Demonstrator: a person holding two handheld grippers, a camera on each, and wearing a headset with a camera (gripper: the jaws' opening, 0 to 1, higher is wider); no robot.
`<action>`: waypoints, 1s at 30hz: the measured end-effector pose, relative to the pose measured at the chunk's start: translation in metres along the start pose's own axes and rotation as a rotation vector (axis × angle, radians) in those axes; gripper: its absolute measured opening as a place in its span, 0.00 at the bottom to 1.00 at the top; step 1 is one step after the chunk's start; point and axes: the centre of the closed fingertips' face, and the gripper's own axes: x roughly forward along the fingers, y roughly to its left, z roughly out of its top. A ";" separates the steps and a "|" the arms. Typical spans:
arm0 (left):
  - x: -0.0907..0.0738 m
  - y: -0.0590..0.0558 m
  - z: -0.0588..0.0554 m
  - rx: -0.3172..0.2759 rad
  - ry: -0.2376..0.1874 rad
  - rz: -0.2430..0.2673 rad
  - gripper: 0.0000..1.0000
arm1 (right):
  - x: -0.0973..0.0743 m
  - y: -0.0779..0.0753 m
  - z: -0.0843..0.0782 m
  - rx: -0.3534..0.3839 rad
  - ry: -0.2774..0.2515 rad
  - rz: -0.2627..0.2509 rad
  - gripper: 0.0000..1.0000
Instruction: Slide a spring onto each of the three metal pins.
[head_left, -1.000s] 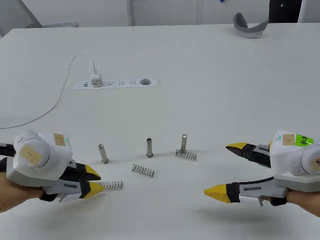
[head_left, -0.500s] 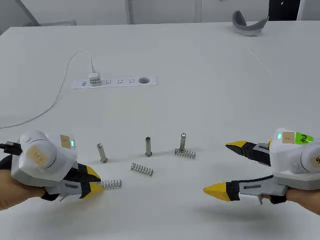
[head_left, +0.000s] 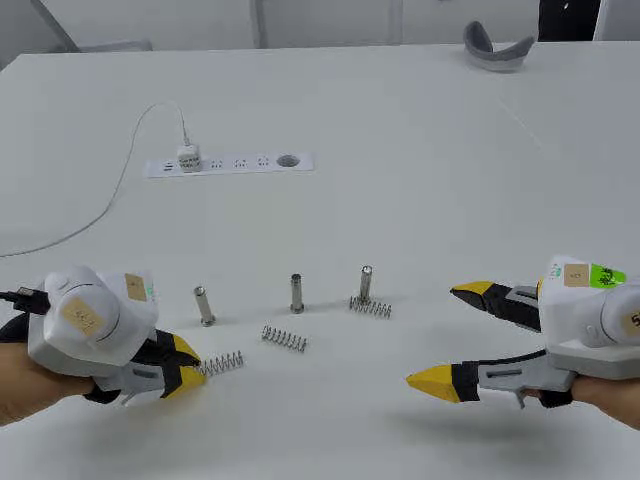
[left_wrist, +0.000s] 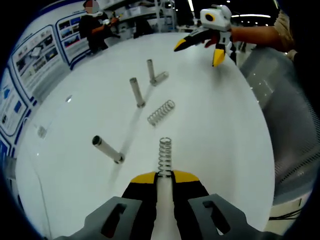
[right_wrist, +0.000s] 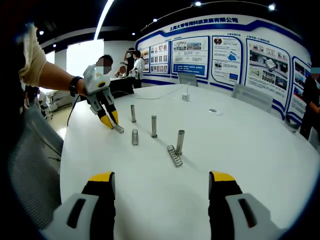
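One spring was pinched by its near end in the clenched left gripper. Its free length jutted forward, probably ready to thread over the nearest pin just ahead. Two loose springs lay beyond, beside the other pins. Well across, the right gripper hovered empty, jaws spread.

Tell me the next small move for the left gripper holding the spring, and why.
Probably lift the small coiled steel spring and swing it toward the nearest short metal pin. The yellow-tipped left gripper is shut on one end, that pin stands upright and bare, and the spring is not yet over it.
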 end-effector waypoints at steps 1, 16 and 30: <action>0.000 0.000 0.000 0.000 0.000 0.000 0.11 | 0.000 0.000 0.001 -0.001 0.000 0.000 0.78; -0.002 -0.010 0.011 0.014 -0.025 -0.019 0.10 | 0.000 0.013 0.010 -0.015 0.007 0.033 0.67; -0.001 -0.029 0.037 0.069 -0.059 -0.048 0.10 | 0.013 0.054 0.016 -0.052 0.052 0.170 0.41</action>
